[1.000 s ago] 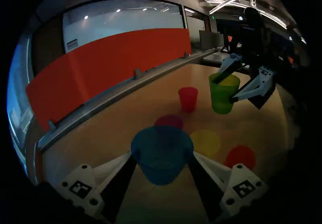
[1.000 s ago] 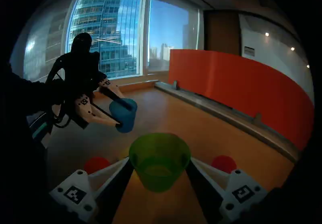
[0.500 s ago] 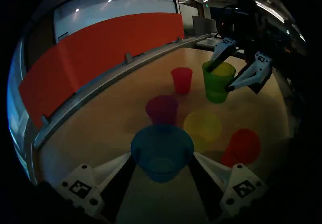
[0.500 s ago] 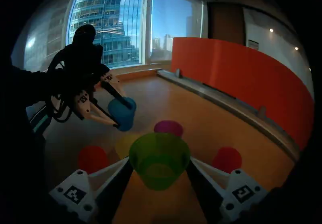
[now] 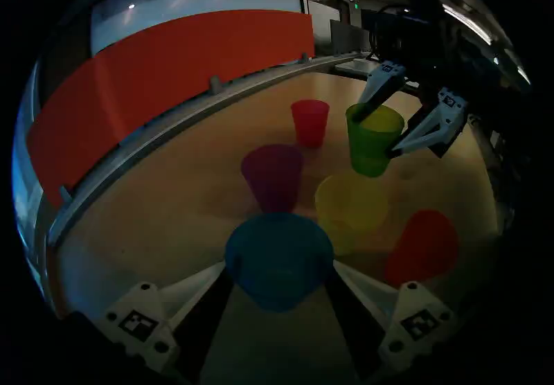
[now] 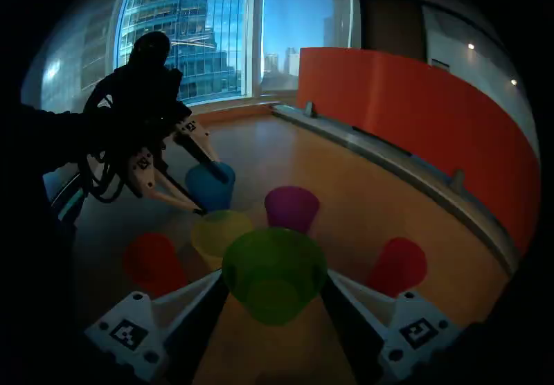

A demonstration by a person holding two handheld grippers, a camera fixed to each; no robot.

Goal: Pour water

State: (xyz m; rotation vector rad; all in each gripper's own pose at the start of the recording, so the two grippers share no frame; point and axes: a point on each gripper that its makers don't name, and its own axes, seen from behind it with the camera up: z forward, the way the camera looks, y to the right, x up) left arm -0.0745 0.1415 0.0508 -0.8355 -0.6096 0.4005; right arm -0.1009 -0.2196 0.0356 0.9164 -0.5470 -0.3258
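Fingers of left gripper (image 5: 279, 274) clamp blue cup (image 5: 279, 253); right gripper (image 6: 275, 284) clamps green cup (image 6: 273, 267), both aloft over table (image 5: 173, 198). Pre-pour approach, prob.; next: align rim over a standing cup, e.g. purple cup (image 5: 272, 174), then tilt.

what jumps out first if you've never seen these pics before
The bright cups: a blue cup clamped in the left gripper at the bottom of the left gripper view, and a green cup in the right gripper at the bottom of the right gripper view. Between them a purple cup, a yellow cup and two red cups stand clustered on the wooden table, beside a long orange partition.
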